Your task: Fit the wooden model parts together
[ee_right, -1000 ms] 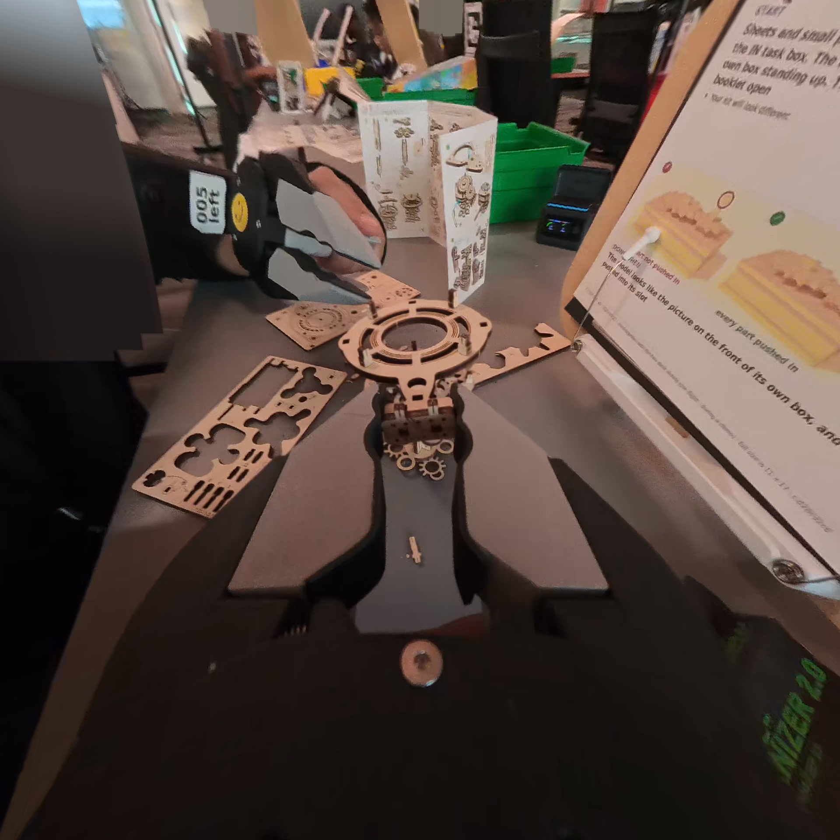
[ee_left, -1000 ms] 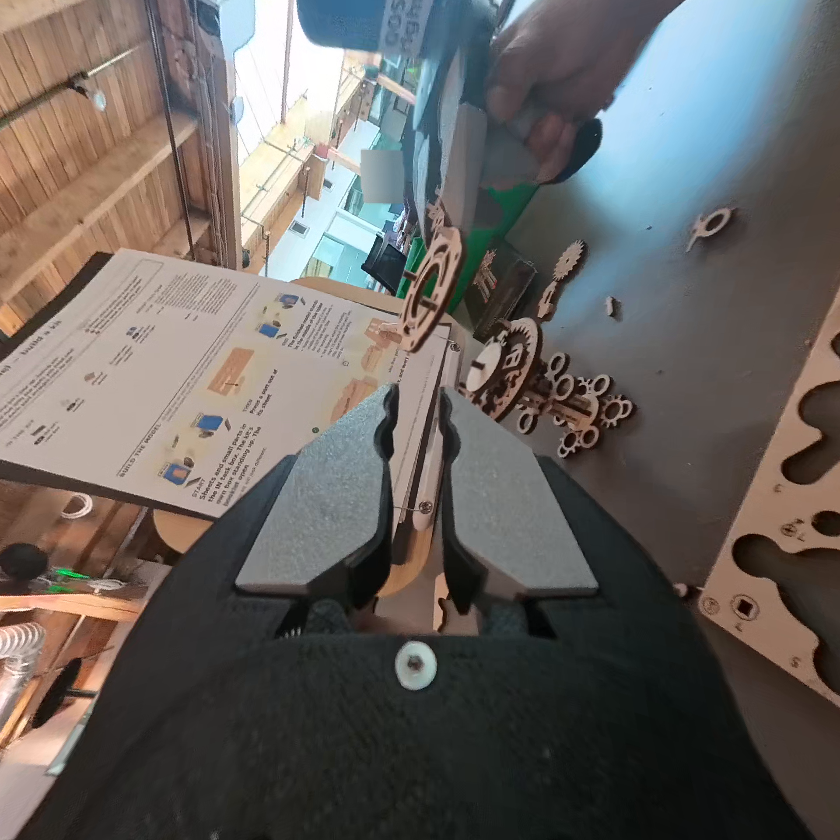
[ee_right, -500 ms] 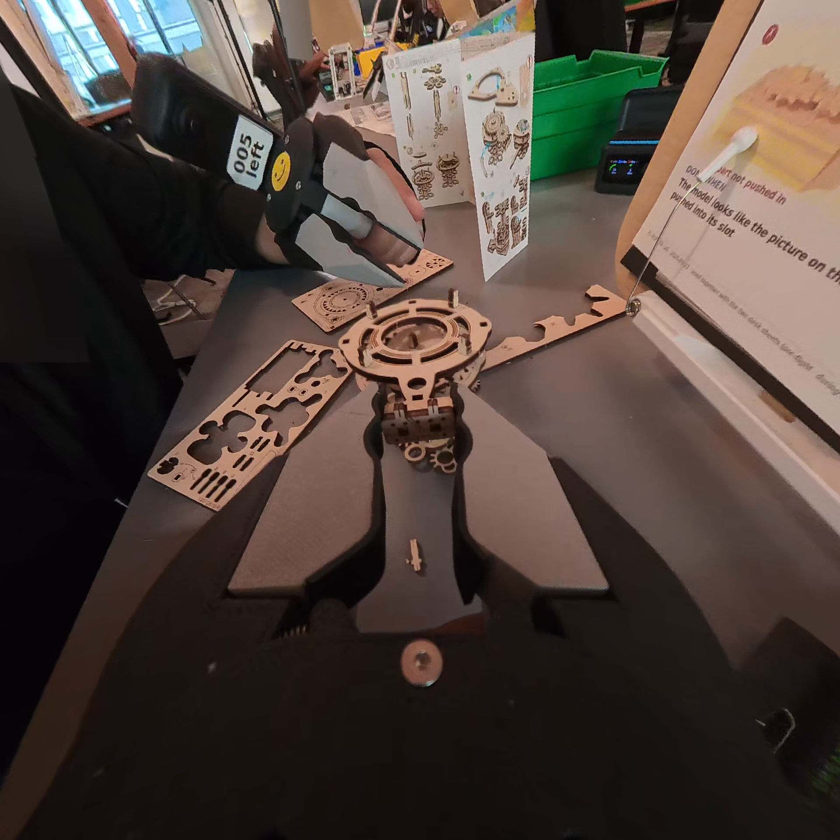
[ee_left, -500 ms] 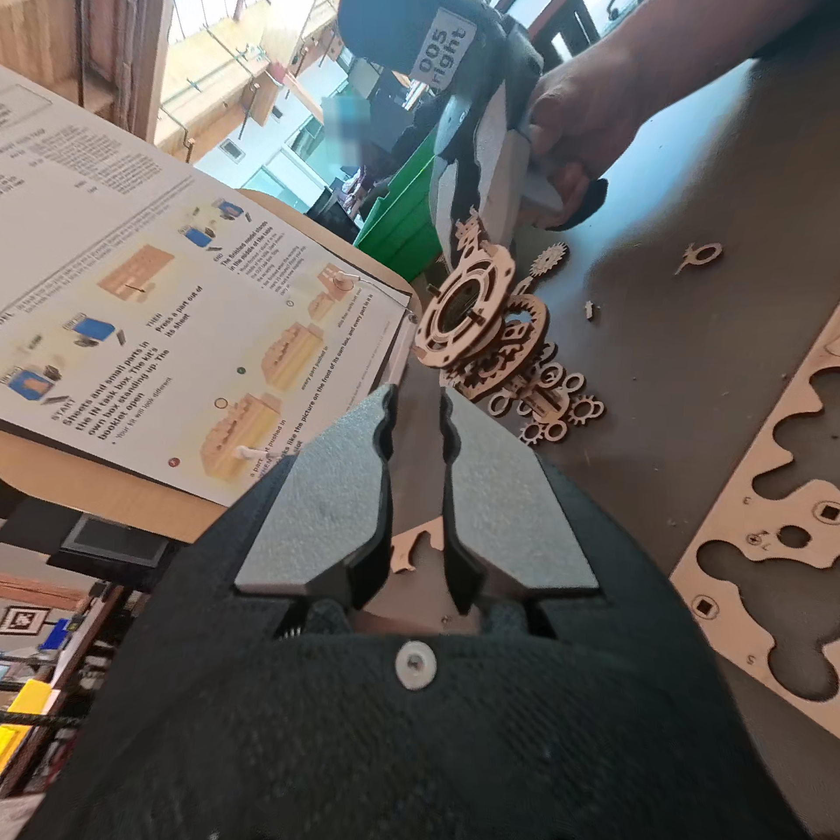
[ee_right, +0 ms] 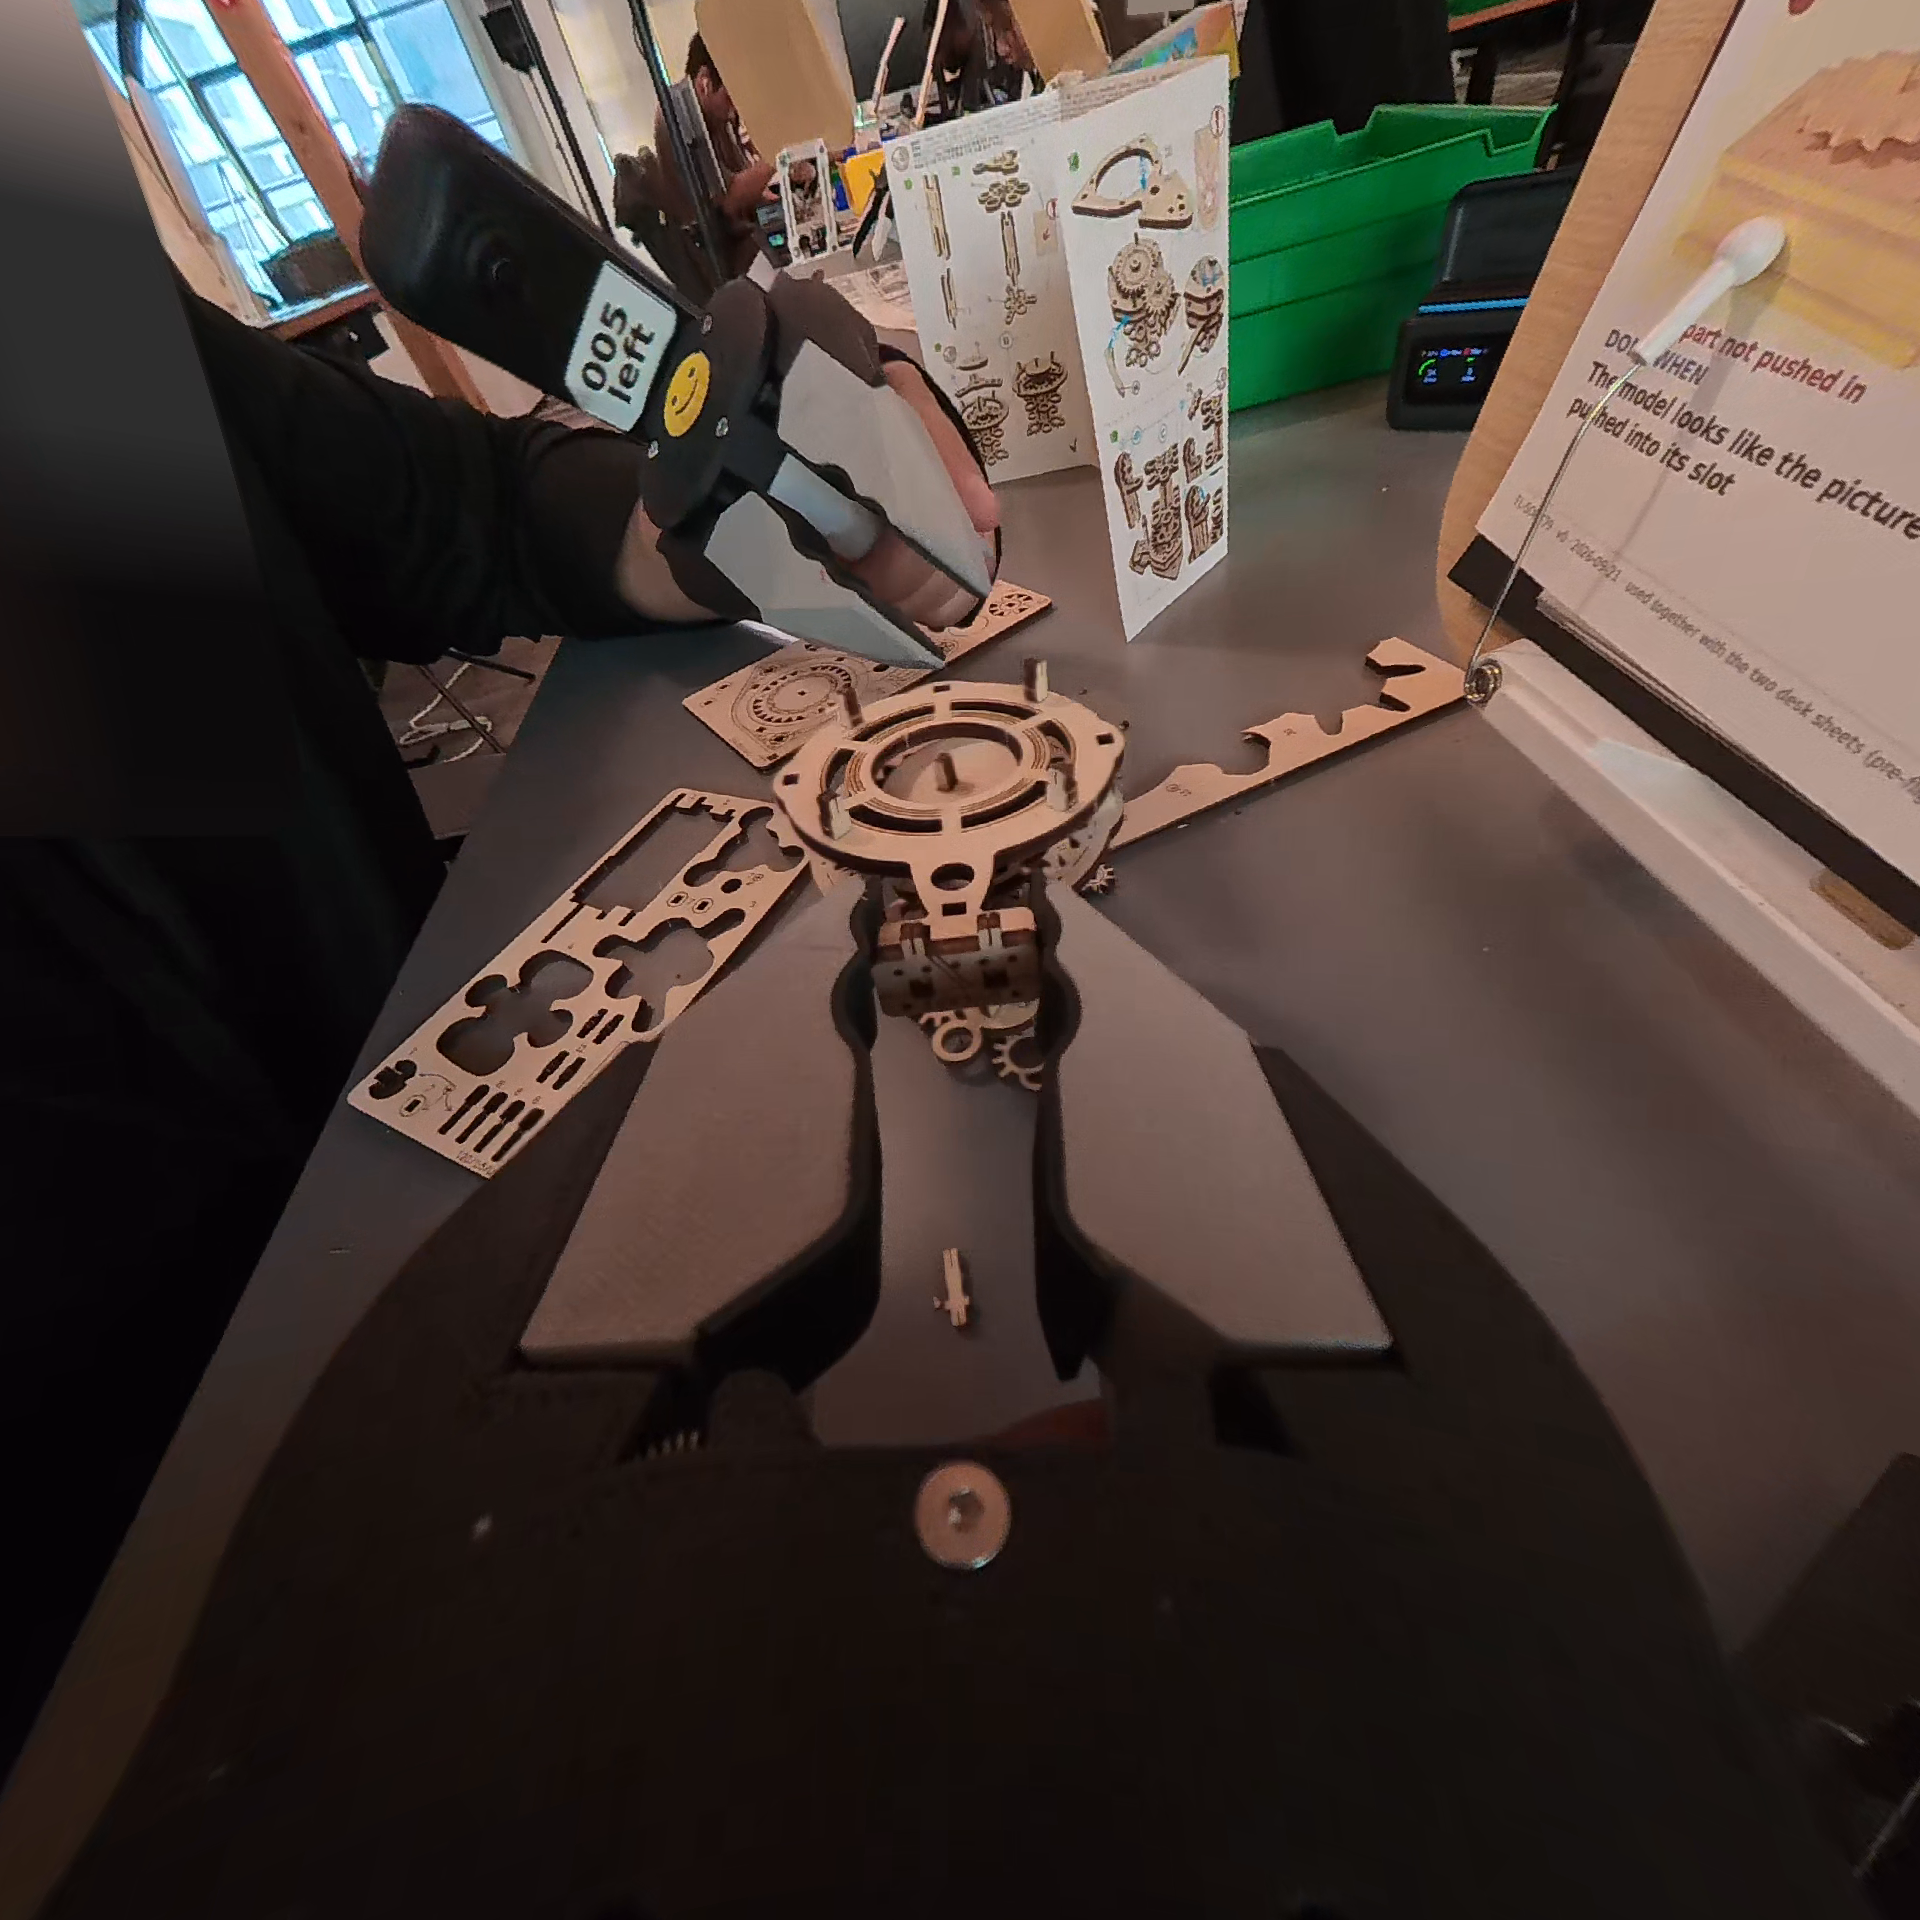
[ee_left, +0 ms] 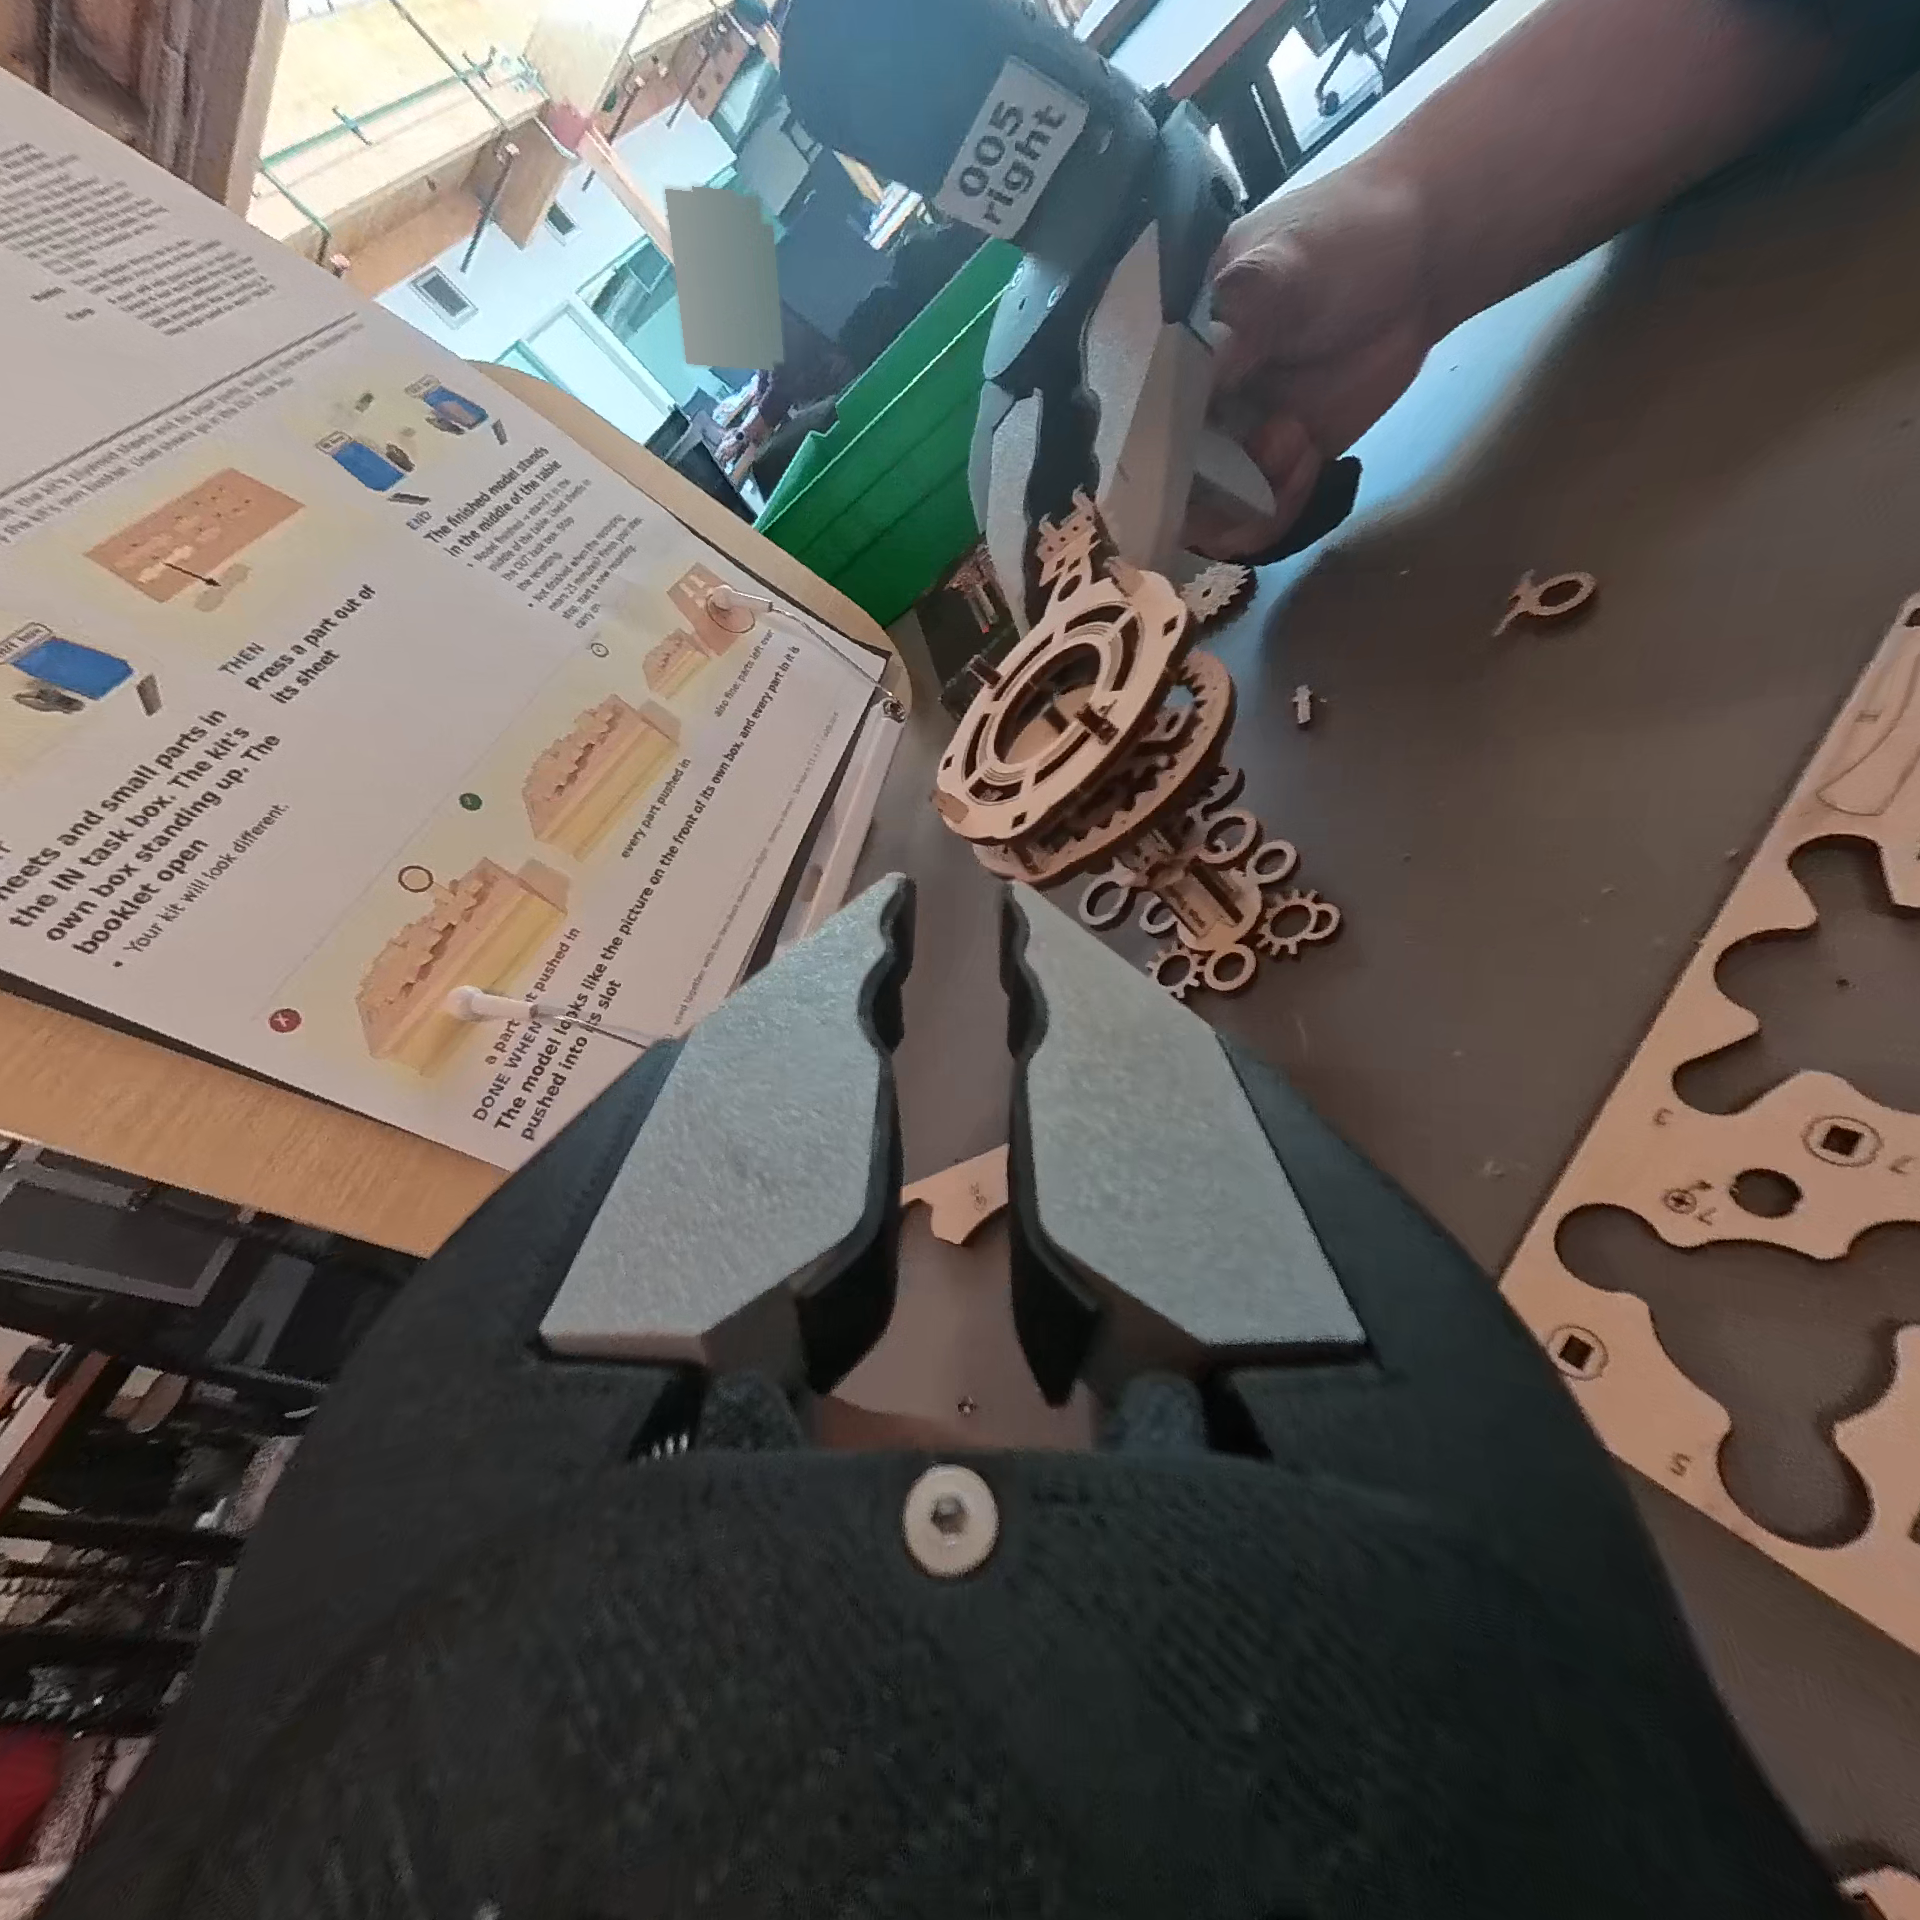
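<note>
The right tool [ee_right: 956,935] pinches the tab of the wooden ring part [ee_right: 951,779], lowering it onto the gear assembly [ee_left: 1164,831] on the tabletop [ee_right: 1351,1039]. Beside the assembly, the left tool [ee_left: 954,935] hovers empty, slightly spread. Next, seemingly, pegs need aligning and pressing.

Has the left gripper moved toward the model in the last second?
Yes. In the right wrist view the left gripper has come down beside the wooden model, nearer than before against the upright booklet.
</note>
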